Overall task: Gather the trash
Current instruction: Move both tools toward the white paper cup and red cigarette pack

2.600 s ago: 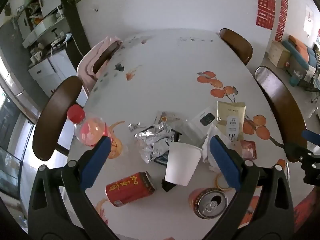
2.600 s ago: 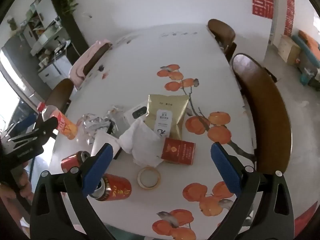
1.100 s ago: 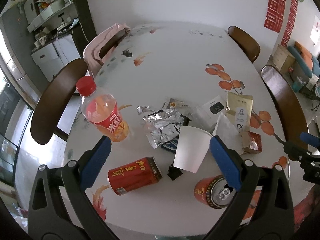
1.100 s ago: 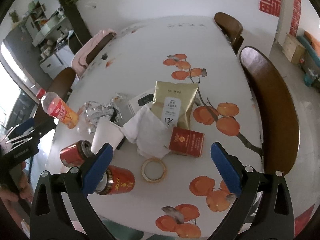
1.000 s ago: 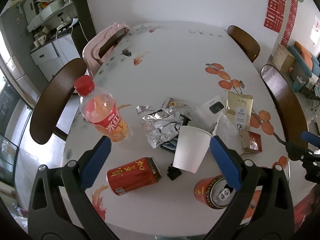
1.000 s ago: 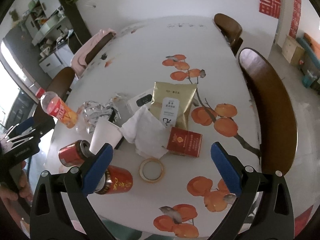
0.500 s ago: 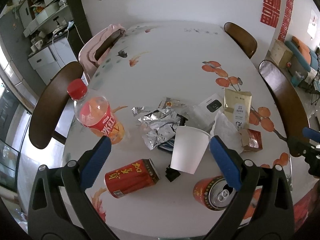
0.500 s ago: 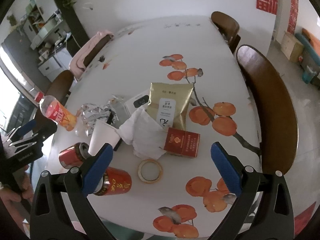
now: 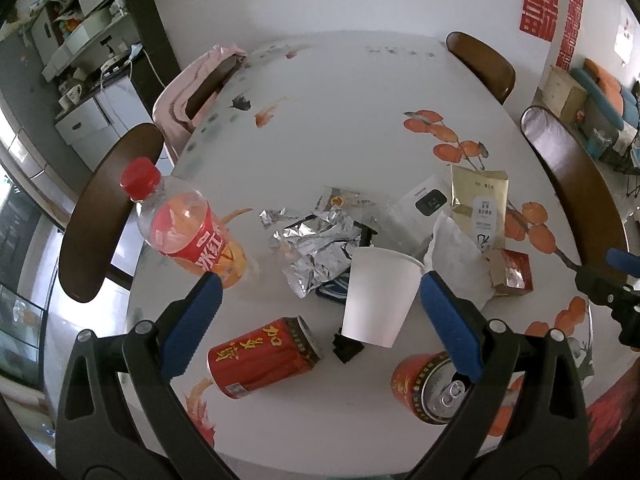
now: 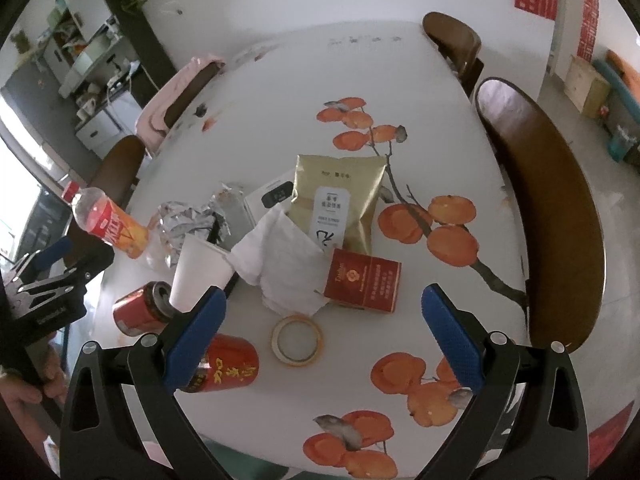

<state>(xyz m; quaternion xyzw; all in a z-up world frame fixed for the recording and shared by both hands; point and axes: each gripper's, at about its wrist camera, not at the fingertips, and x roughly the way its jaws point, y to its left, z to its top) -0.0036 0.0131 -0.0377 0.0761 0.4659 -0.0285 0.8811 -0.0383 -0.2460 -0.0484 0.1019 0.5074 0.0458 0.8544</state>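
Trash lies in a cluster on the white table (image 9: 340, 92). A white paper cup (image 9: 378, 294) lies on its side, with crumpled foil (image 9: 316, 250) behind it. A red can (image 9: 262, 354) lies flat and another red can (image 9: 430, 388) stands upright. An orange drink bottle (image 9: 186, 228) stands at left. A white tissue (image 10: 280, 264), a gold bag (image 10: 338, 200), a red box (image 10: 362, 282) and a tape ring (image 10: 297, 338) sit in the right wrist view. My left gripper (image 9: 318, 320) is open above the cup and cans. My right gripper (image 10: 322, 334) is open above the tape ring.
Brown chairs stand around the table: one at right (image 10: 548, 200), one at far right (image 10: 454, 40), one at left (image 9: 100, 216). A pink cloth (image 9: 188, 92) hangs on a far-left chair. A white box (image 9: 426, 202) and a small black piece (image 9: 348, 348) lie among the trash.
Both grippers have shifted slightly over the table, so the view drifted a little. Both stay open and empty. No object on the table has moved.
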